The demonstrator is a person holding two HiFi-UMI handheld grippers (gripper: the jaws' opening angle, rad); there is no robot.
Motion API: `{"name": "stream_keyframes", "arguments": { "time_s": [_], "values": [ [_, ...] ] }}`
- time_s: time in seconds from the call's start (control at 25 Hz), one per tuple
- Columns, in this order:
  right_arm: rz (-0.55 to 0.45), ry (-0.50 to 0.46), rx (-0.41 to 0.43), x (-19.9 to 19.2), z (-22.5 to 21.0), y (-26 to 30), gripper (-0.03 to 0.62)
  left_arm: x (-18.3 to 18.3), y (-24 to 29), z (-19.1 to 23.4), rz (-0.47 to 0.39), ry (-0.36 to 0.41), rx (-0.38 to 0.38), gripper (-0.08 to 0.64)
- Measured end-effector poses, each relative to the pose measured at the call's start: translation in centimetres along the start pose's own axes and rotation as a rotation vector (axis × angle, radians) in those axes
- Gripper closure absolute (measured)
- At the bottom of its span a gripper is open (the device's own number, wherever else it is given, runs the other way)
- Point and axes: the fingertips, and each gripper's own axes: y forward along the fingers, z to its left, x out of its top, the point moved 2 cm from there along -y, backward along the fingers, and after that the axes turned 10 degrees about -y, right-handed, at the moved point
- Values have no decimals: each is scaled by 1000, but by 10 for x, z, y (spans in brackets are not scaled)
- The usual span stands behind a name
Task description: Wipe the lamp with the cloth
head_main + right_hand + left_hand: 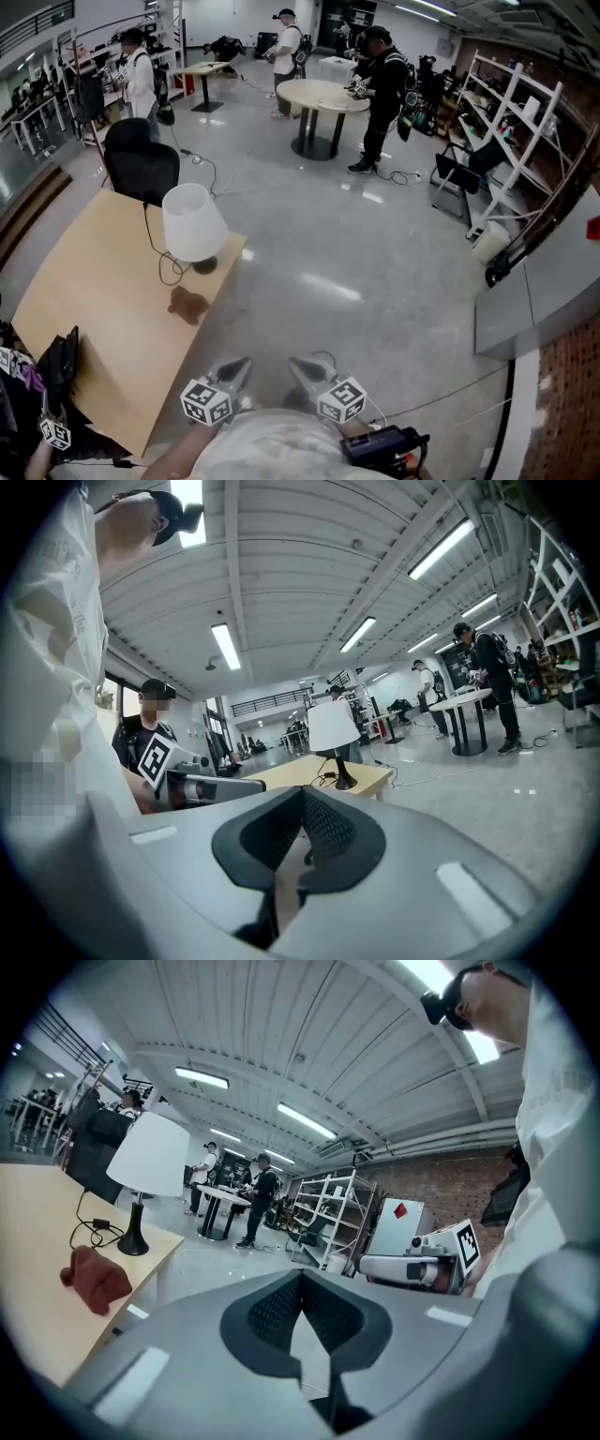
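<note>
The lamp [194, 223], white shade on a black stem and base, stands at the far right corner of the wooden table [94, 309]; its black cord loops beside it. A crumpled brown cloth [188, 304] lies on the table just in front of the lamp. Both grippers hang low in front of my body, off the table's right edge. My left gripper [239, 364] is shut and empty, well short of the cloth. My right gripper [300, 364], beside it, is also shut and empty. The left gripper view shows the lamp [148, 1155] and the cloth [94, 1279] at left beyond the shut left gripper [302, 1279]. In the right gripper view the lamp [334, 729] stands ahead of the shut right gripper [302, 794].
A black office chair [141, 165] stands behind the table. Black gear with square markers [54, 429] sits at the table's near left. A grey cabinet [544, 281] and white shelves [511, 131] line the right. Several people stand around a round table [323, 94] far off.
</note>
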Motion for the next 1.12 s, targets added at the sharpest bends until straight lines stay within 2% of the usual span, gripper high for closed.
{"name": "stream_keyframes", "arguments": {
  "time_s": [0.12, 0.28, 0.52, 0.64, 0.76, 0.96, 1.12],
  "values": [
    [-4, 2, 26, -2, -5, 7, 580, -1, -1, 7, -6, -1, 32, 558],
    [-20, -12, 21, 11, -35, 15, 580, 11, 27, 9, -1, 10, 27, 558],
    [24, 30, 98, 2, -51, 25, 580, 6, 38, 13, 23, -18, 114, 558],
    [55, 52, 106, -1, -71, 37, 581, 15, 54, 18, 27, -7, 132, 558],
    [79, 69, 113, -2, -96, 45, 581, 20, 71, 26, 35, -30, 163, 558],
    [66, 64, 158, 12, -135, 56, 581, 48, 105, 27, 3, -34, 198, 558],
    [57, 58, 184, 14, -164, 57, 581, 55, 130, 26, -24, -26, 233, 558]
  ]
}}
